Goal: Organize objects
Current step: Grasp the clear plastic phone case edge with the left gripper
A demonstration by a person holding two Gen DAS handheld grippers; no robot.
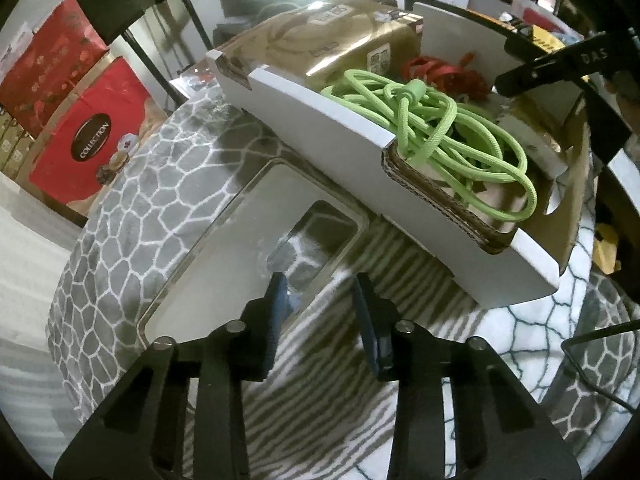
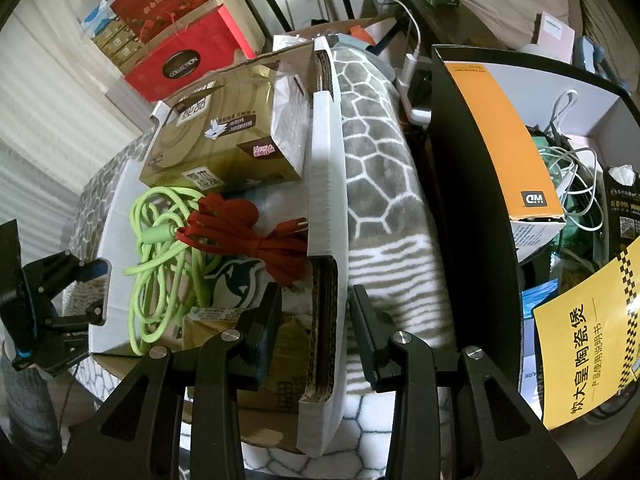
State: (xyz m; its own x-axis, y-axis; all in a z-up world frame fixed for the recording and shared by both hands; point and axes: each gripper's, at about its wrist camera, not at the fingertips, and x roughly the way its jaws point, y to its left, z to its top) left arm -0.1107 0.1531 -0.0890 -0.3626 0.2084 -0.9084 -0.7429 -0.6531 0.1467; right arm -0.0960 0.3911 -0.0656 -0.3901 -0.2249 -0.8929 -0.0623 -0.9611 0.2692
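Two braided cords (image 1: 440, 128); corrugated white box (image 1: 320, 120); fleecy blanket (image 1: 132, 216)

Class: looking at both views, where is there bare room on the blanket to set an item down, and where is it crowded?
Free: the patterned blanket strip between the white cardboard box and the black box. Partly free: the blanket beyond the clear lid. Crowded: the white box, holding the green cord, red cord and tissue pack.
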